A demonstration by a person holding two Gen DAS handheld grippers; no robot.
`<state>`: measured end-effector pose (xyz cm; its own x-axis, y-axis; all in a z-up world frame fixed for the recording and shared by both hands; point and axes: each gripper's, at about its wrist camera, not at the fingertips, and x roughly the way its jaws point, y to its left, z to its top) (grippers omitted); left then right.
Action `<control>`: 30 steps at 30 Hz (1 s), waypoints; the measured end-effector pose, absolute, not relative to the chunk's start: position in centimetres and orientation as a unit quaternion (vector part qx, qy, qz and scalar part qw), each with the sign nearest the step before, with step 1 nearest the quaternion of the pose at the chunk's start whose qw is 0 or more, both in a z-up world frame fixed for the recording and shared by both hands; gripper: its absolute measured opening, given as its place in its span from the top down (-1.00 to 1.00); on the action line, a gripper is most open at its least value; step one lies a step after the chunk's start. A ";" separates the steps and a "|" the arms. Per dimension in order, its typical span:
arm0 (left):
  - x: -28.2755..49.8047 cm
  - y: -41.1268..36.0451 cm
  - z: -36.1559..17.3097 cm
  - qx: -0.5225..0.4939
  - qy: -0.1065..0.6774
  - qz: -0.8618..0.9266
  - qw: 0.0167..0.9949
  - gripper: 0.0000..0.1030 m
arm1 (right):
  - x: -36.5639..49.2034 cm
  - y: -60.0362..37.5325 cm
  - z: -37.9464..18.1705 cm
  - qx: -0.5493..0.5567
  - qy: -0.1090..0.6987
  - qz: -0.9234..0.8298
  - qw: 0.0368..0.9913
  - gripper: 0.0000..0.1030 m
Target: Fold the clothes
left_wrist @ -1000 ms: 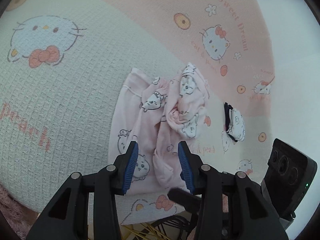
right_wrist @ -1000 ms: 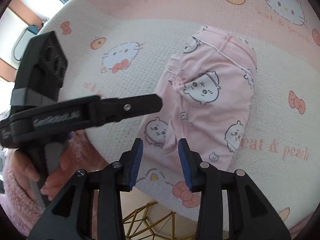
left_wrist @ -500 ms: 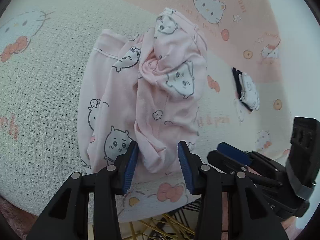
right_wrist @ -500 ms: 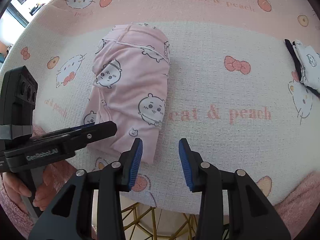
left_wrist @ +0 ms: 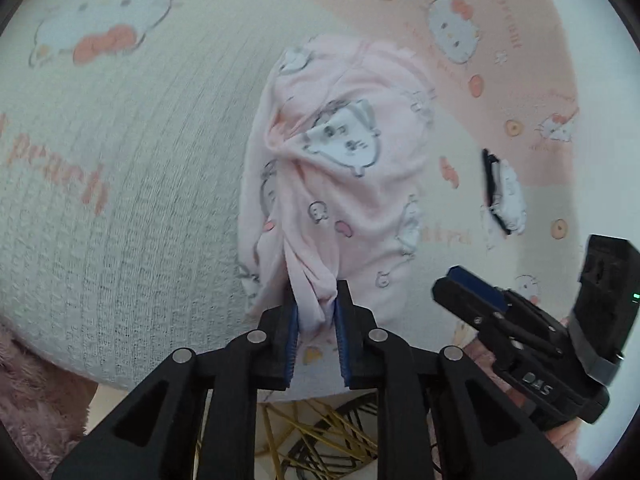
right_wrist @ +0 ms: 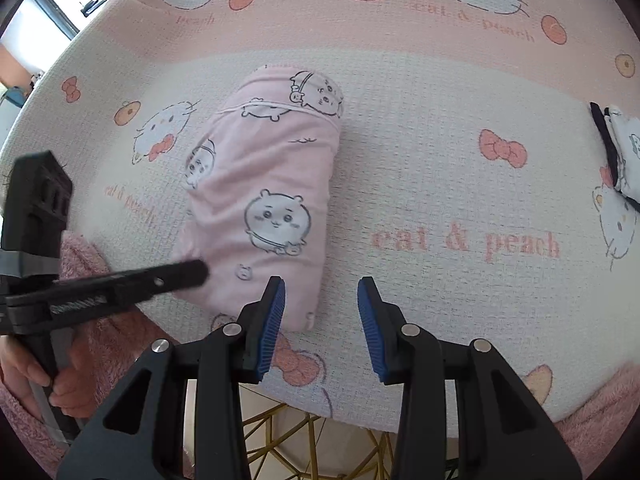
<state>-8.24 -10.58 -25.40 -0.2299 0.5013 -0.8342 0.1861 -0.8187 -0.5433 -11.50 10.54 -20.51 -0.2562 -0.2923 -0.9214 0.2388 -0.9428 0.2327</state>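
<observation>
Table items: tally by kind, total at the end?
Pink cartoon-print garment: 1, near edge pinched in the left gripper
Small folded white-and-black item: 1, at the far right
Printed cat-and-peach tablecloth: 1
Handheld grippers: 2; the right gripper is open and empty
Total: 5

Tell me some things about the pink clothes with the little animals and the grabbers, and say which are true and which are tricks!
1. The left gripper pinches a bunched edge of the pink cartoon-print garment. True.
2. The right gripper is shut on the garment. False: it is open and holds nothing.
3. The garment lies on a pink-and-cream waffle-weave cloth printed with cats. True.
4. A small folded white-and-black item lies on top of the garment. False: it lies apart, to the right.
</observation>
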 end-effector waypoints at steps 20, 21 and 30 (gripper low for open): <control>-7.8 -7.4 -22.3 -0.620 -0.026 0.784 0.002 0.32 | -11.0 10.0 -21.1 0.590 0.125 -0.792 0.097 0.22; -7.6 -7.5 -21.8 -0.611 -0.025 0.791 -0.001 0.32 | -11.0 10.0 -21.0 0.590 0.136 -0.791 0.091 0.21; -8.6 -7.7 -23.7 -0.629 -0.061 0.775 0.024 0.26 | -11.8 9.2 -20.4 0.586 0.118 -0.794 0.111 0.21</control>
<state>-8.56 -7.66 -23.75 -0.2077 0.1144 -0.9715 0.0400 -0.9913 -0.1253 -11.84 9.22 -20.36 -0.2893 -0.0381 -0.9565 0.3136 -0.9478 -0.0571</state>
